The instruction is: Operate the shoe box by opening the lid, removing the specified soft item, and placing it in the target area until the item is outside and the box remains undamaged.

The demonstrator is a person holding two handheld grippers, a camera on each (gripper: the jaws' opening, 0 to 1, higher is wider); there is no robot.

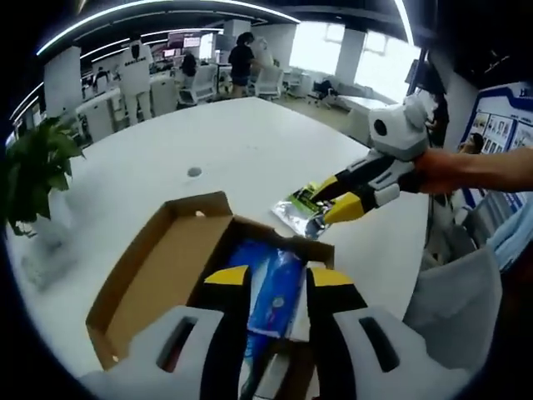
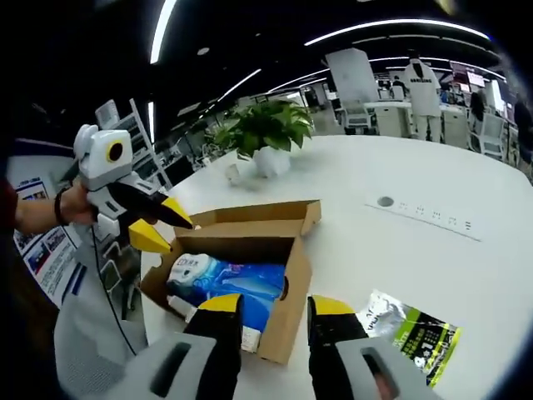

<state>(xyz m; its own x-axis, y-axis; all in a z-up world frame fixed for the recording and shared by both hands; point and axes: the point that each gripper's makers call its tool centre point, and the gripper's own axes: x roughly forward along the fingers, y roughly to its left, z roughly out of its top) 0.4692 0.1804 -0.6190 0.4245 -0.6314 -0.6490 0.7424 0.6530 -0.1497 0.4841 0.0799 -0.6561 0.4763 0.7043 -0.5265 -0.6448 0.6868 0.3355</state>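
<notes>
On the worktop [image 2: 433, 250]: box [image 2: 250, 250] open, green pouch [image 2: 412, 332] out at its 4 o'clock.
Blue pack [image 2: 225, 279] inside; left hand-held gripper [image 2: 154, 225] and right hand-held gripper [image 2: 271, 312] both spread, empty.

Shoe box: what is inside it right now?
The open shoe box holds a blue soft pack with a white label. Whatever lies under the pack is covered.

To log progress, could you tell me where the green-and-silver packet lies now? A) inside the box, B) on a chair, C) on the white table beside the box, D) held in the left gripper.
C: the green-and-silver packet lies flat on the white table, outside the open cardboard box, which still holds a blue pack.
</notes>
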